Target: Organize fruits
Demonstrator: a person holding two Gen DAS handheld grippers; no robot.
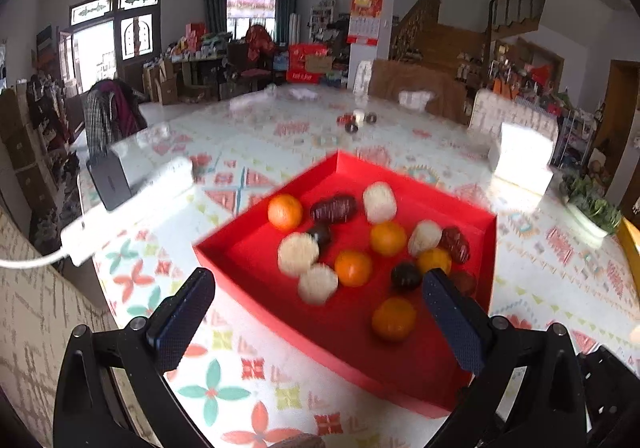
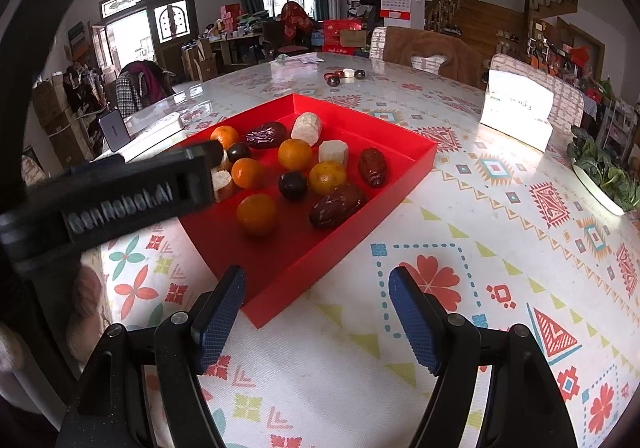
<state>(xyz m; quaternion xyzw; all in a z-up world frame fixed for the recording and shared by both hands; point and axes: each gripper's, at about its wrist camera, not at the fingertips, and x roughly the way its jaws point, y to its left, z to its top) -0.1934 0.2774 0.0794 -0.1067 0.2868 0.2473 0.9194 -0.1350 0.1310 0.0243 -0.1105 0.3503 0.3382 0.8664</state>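
Observation:
A red tray point(image 1: 440, 364) point(image 2: 404, 143) sits on the patterned table and holds several fruits: oranges point(image 1: 285, 211) point(image 2: 256, 214), dark red dates point(image 1: 333, 208) point(image 2: 337, 204), white fuzzy pieces point(image 1: 379, 202) point(image 2: 307, 125) and dark round plums point(image 1: 405, 276) point(image 2: 293, 185). My left gripper point(image 1: 320, 280) is open and empty, hovering over the tray's near corner; it also shows in the right wrist view point(image 2: 120, 195), reaching in from the left. My right gripper point(image 2: 318, 280) is open and empty, above the table at the tray's near edge.
A few more fruits point(image 2: 344, 75) point(image 1: 356, 119) lie far back on the table. A white tissue box point(image 2: 518, 115) point(image 1: 520, 157) stands at the right, a plate of greens point(image 2: 604, 175) at the far right. A white power strip point(image 1: 132, 203) and a dark device point(image 1: 110, 177) lie left.

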